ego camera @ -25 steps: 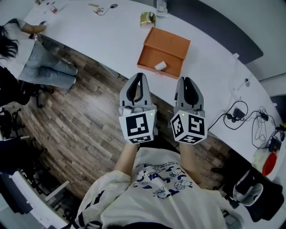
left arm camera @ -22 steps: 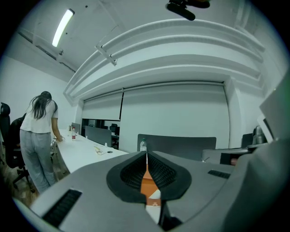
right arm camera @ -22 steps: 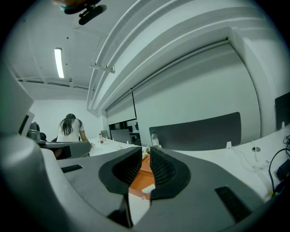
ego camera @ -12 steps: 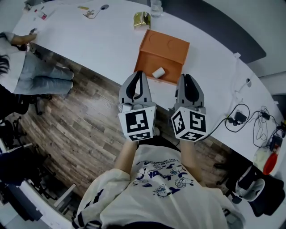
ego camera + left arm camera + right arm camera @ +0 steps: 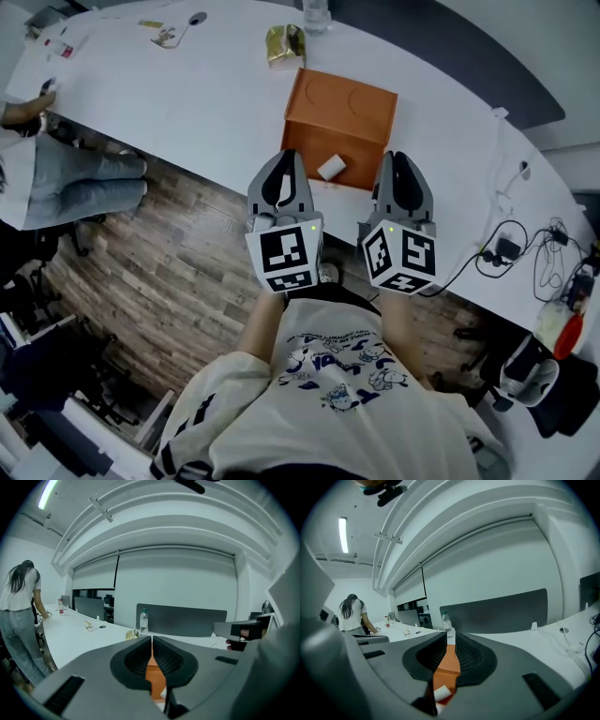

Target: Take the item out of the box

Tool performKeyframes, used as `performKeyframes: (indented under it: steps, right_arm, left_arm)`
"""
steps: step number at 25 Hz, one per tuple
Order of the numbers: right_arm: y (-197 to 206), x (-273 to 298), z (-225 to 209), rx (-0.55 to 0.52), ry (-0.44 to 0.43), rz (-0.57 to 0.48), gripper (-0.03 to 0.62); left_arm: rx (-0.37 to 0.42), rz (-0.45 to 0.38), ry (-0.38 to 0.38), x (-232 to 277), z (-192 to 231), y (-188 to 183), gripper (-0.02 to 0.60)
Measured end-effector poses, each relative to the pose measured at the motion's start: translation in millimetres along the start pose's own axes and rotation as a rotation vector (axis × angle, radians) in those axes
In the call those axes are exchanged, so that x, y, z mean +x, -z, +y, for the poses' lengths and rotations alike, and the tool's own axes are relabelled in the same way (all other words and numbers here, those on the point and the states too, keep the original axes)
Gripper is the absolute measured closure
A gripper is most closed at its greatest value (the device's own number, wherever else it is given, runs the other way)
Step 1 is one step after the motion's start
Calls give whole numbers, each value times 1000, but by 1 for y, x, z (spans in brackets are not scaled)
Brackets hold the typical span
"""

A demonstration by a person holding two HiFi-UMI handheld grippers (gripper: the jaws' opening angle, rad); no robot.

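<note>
An open orange box lies on the white table, with a small white item in its near part. My left gripper is held over the table's near edge, just left of the box's near corner, jaws shut and empty. My right gripper hovers just right of the box, also shut with nothing in it. In the left gripper view the box shows through the slit of the left gripper. The right gripper frames the box and the white item.
A gold packet and a water bottle stand behind the box. Cables and plugs lie on the table to the right. A person stands at the table's far left end. Wooden floor lies below the table edge.
Both grippers have moved forward toward the table, so the box now lies right at and between their tips. Both stay shut.
</note>
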State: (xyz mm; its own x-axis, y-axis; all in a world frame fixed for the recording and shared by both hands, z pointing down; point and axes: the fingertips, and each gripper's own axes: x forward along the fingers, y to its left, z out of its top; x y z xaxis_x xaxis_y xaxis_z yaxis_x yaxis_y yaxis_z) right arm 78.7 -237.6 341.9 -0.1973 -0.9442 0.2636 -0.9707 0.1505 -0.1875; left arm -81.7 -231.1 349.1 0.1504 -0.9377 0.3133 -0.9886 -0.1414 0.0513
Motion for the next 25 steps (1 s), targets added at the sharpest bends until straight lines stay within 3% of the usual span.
performKeyframes:
  steps: [25]
  right_arm:
    - [38, 63, -31, 44, 139, 120, 526]
  left_arm:
    - [87, 276, 207, 86, -20, 60, 560]
